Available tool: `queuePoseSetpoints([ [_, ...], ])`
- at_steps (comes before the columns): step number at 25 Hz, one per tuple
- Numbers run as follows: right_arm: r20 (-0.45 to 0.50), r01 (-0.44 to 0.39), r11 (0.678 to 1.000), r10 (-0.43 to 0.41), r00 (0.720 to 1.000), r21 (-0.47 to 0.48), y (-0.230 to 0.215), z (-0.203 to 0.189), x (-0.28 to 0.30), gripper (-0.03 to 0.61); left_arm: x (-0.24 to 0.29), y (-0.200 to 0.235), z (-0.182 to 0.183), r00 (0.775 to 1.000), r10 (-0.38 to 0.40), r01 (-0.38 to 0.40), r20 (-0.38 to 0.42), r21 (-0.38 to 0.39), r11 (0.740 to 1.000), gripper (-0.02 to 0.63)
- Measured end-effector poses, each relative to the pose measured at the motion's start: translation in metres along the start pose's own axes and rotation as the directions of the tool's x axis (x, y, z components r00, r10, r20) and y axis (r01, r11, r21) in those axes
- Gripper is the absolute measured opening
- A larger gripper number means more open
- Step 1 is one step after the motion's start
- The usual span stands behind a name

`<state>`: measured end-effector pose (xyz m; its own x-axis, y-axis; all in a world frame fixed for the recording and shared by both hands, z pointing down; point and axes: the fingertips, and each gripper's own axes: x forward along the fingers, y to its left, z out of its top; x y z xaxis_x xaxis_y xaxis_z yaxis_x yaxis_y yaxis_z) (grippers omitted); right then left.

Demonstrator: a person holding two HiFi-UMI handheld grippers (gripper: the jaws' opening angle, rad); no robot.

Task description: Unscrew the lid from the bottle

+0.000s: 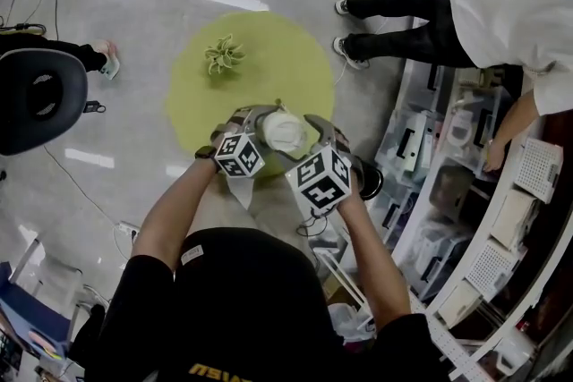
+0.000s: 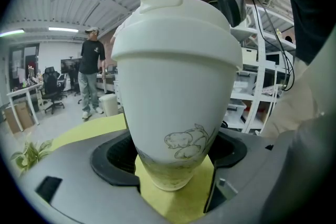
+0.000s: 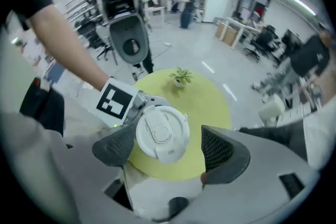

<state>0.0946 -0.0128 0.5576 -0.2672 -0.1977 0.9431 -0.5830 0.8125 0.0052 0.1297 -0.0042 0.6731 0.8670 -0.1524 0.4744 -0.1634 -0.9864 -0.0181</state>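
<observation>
A white bottle (image 1: 282, 131) with a faint fruit drawing (image 2: 173, 86) hangs upright over the near edge of the round yellow table (image 1: 295, 49). My left gripper (image 2: 170, 157) is shut on its narrow lower body, with a dark pad against each side. The bottle's white lid (image 3: 161, 132), with a flip spout, is seated on top. My right gripper (image 3: 168, 147) points steeply down over the lid and stands open. Its left pad is close to the lid's rim, and the right pad stands clear of it with a visible gap. In the head view both marker cubes sit just before the bottle.
A small green potted plant (image 1: 222, 55) stands at the table's far side. A black office chair (image 1: 40, 94) is at the left. A person in dark trousers (image 1: 421, 13) stands at the upper right, beside shelving with bins (image 1: 448, 183) along the right.
</observation>
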Motion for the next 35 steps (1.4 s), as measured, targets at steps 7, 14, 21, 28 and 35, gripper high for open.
queuePoseSetpoints([
  [7,-0.006,0.064,0.968,-0.064,0.998,0.242,0.002,-0.001,0.008,0.368,0.0,-0.001,-0.001,1.0,-0.002,0.002,0.0,-0.002,1.0,0.403],
  [14,-0.038,0.052,0.99,-0.047,0.998,0.133,0.006,0.0,0.013,0.324,0.001,0.0,0.0,1.0,-0.002,0.002,-0.002,-0.004,1.0,0.403],
  [21,-0.08,0.006,0.999,-0.008,0.997,-0.033,0.01,-0.001,0.014,0.322,0.001,0.0,-0.001,1.0,-0.004,0.004,-0.002,-0.001,1.0,0.403],
  [28,-0.113,-0.059,0.968,0.032,0.993,-0.245,0.016,-0.001,0.014,0.322,0.0,0.0,0.0,1.0,-0.004,0.004,-0.002,-0.005,1.0,0.403],
  [35,-0.135,-0.087,0.922,0.039,0.99,-0.376,0.019,-0.003,0.015,0.322,0.0,0.0,-0.001,1.0,-0.005,0.005,-0.003,-0.004,1.0,0.403],
])
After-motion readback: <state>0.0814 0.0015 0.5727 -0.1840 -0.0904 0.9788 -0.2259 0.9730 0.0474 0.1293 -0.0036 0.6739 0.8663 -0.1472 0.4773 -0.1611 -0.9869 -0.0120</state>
